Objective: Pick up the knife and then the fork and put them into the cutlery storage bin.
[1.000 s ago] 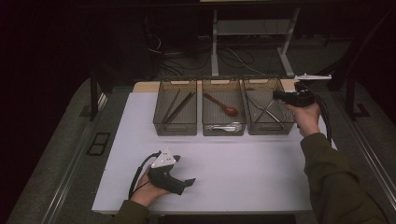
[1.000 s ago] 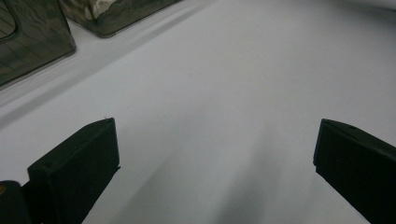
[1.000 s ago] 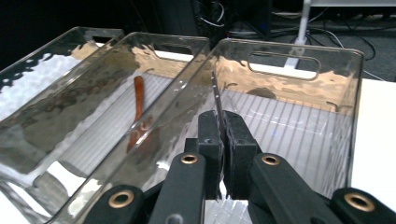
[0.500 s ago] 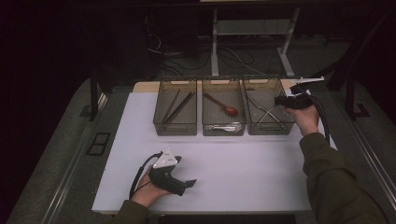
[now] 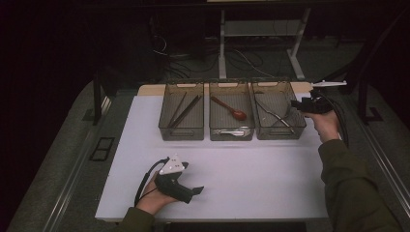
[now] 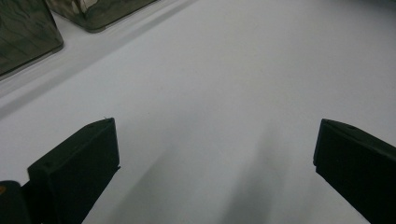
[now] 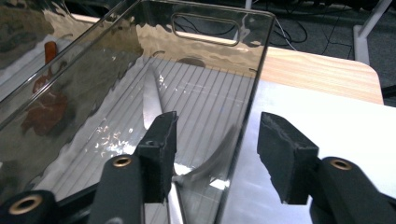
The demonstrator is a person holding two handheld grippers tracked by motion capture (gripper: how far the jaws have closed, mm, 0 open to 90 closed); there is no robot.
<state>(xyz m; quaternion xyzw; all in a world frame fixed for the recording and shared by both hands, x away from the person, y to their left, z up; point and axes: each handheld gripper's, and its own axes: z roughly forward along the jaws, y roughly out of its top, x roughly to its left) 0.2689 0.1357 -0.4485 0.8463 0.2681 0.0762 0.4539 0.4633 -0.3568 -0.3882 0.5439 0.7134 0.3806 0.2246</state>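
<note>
The right gripper (image 5: 296,103), held in the person's right hand (image 5: 323,121), sits at the right-hand wall of the right-most clear, smoky plastic bin (image 5: 280,133), the last of three such bins standing in a row at the far side of the white table mat (image 5: 270,179). In the right gripper view its jaws stand about half open and have just been opening. One jaw is inside the bin (image 7: 210,14) and the other is outside over the mat, so the thin clear wall runs between them, and neither pad presses on it or grips anything. On the ribbed floor of that bin lie slim silver metal utensils (image 7: 152,100), seen from above as crossed bright strips (image 5: 273,115). One blurred silver end (image 7: 212,163) rises against the wall just beside the inner jaw; whether it touches that jaw cannot be told. The middle bin holds a red-brown wooden spoon (image 5: 230,108) and the left bin holds dark chopsticks (image 5: 183,110). The left gripper (image 5: 195,190) rests on the near part of the mat in the person's left hand (image 5: 153,202), well apart from the bins. Its jaws are spread wide over bare white surface with nothing between them (image 6: 215,154).
</note>
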